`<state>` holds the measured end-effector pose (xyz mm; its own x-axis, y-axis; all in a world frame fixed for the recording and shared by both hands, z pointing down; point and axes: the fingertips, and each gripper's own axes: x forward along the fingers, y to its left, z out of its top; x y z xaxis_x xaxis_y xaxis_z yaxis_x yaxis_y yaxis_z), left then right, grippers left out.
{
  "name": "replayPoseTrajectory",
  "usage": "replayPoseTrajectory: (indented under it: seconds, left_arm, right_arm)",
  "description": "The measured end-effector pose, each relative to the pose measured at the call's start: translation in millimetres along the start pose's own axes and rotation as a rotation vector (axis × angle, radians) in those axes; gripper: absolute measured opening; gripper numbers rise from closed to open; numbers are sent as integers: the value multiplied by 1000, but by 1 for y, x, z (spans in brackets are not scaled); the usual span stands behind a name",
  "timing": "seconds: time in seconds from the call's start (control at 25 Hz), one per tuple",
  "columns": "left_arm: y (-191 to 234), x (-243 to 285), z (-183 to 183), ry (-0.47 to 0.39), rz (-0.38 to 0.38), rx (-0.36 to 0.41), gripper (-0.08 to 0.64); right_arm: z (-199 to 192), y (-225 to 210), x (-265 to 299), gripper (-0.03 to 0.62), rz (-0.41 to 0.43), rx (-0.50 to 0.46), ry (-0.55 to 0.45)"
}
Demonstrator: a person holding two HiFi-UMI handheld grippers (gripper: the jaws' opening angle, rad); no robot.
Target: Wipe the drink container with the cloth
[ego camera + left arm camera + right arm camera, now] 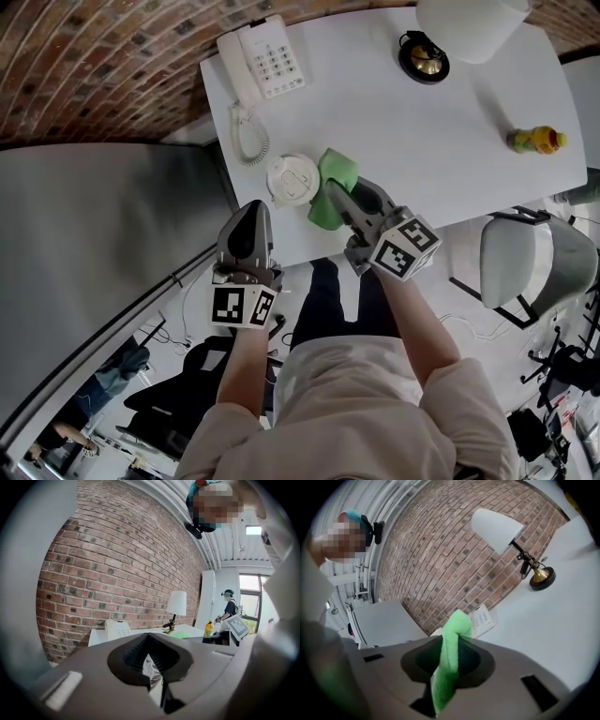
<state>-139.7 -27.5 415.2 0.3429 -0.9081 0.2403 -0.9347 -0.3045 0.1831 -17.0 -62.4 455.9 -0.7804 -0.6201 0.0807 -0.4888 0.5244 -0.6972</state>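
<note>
Overhead, cup (292,180) beside cloth (339,169), right hand-held gripper (333,193) clamping cloth, left hand-held gripper (253,210) closed

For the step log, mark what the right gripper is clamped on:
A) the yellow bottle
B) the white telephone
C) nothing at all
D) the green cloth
D: in the right gripper view, the right gripper is shut on the green cloth, which stands up from between its jaws.

Pale beige short-sleeved shirt (375,403), dark trousers (323,300). Grey-bodied left gripper (252,208) and right gripper (331,188) — each carrying white cube (242,307) with black square markers.
</note>
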Motion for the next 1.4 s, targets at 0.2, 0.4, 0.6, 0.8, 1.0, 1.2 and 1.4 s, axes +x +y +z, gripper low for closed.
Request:
replayPoseTrajectory:
  seconds: [0.2, 0.4, 0.6, 0.8, 1.0, 1.2, 1.4]
  left_arm:
    - [1, 3, 3, -5, -1, -4, 9]
    - [1, 6, 3, -3, -9, 2, 9]
    - [2, 8, 2, 2, -8, 0, 9]
    - [4, 6, -1, 7, -7, 0, 9]
    - [8, 2, -3, 10, 2, 0, 9]
    - [14, -1, 1, -3, 8, 0, 9]
    - [16, -1, 2, -11, 10, -4, 9]
  right_arm:
    - [7, 0, -9, 66, -31, -36, -1]
    - [-7, -16, -18, 66, -109, -64, 48]
    - [-36, -34, -18, 66, -192, -59, 128]
    - [-75, -54, -15, 66, -304, -57, 261]
    - [-104, -69, -7, 66, -390, -2, 337]
    - [-120, -78, 7, 66, -445, 35, 372]
    - [-127, -78, 17, 66, -450, 43, 400]
